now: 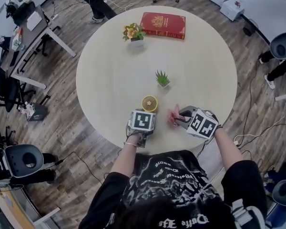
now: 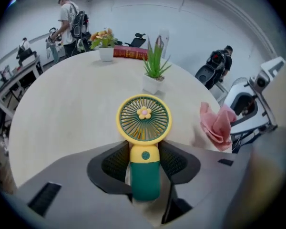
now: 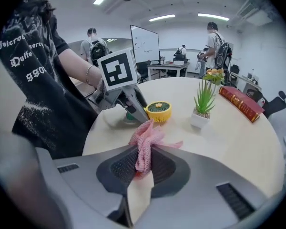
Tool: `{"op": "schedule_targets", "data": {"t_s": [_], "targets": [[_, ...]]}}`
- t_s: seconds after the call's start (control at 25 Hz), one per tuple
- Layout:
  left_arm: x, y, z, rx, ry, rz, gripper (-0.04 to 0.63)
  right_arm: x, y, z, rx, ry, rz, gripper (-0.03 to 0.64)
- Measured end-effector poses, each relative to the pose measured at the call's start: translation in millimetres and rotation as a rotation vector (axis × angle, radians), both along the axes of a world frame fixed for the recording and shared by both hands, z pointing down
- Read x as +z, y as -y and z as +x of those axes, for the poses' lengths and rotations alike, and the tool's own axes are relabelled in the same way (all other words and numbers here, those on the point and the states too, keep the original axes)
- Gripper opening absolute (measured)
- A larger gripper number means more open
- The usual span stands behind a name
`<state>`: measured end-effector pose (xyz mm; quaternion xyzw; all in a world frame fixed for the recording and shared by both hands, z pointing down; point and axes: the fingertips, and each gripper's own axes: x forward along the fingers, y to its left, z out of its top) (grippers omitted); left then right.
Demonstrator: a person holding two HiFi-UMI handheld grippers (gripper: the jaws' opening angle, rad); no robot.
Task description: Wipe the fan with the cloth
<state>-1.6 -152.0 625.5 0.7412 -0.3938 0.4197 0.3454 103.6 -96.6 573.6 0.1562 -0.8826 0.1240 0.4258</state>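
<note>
A small hand fan [image 2: 144, 119], with a yellow round grille and a green handle, stands upright between the pads of my left gripper [image 2: 144, 162], which is shut on the handle. In the head view the fan [image 1: 149, 103] is near the table's front edge, just ahead of the left gripper [image 1: 146, 111]. My right gripper [image 3: 144, 165] is shut on a bunched pink cloth [image 3: 146, 142]. The cloth [image 1: 173, 116] hangs a short way to the right of the fan, apart from it. From the right gripper view the fan [image 3: 158, 111] lies behind the cloth.
The round beige table [image 1: 109, 75] also holds a small spiky plant in a white pot [image 1: 162, 79], a potted flower bunch [image 1: 133, 33] and a red book [image 1: 163, 25] at the far side. Office chairs, desks and standing people surround the table.
</note>
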Motion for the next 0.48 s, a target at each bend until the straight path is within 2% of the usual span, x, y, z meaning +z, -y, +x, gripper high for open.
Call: {"op": "schedule_targets", "data": {"t_s": [0.12,0.24,0.28,0.4,0.48], "targets": [[-4.4,3.2,1.9,-0.139,-0.184,-0.059,0.199,-6.2,8.7,-2.3,0.082,0.061,0.01,0.057],[-22.8,13.0,2.4,-0.286,-0.385,-0.065,0.199,-27.0,22.5,-7.6,0.181,0.182,0.013,0.057],[-33.7,18.2,4.9,-0.338,-0.483,-0.06,0.199,-36.4,25.6,-10.8,0.206,0.236,0.008,0.057],[-78.0,38.2,10.1,-0.513,-0.846,-0.033,0.199,-69.9,28.2,-27.9,0.235,0.398,-0.003,0.057],[-107.1,50.3,7.9,-0.598,-1.028,0.007,0.198,-94.2,23.7,-45.6,0.211,0.497,-0.018,0.057]]}}
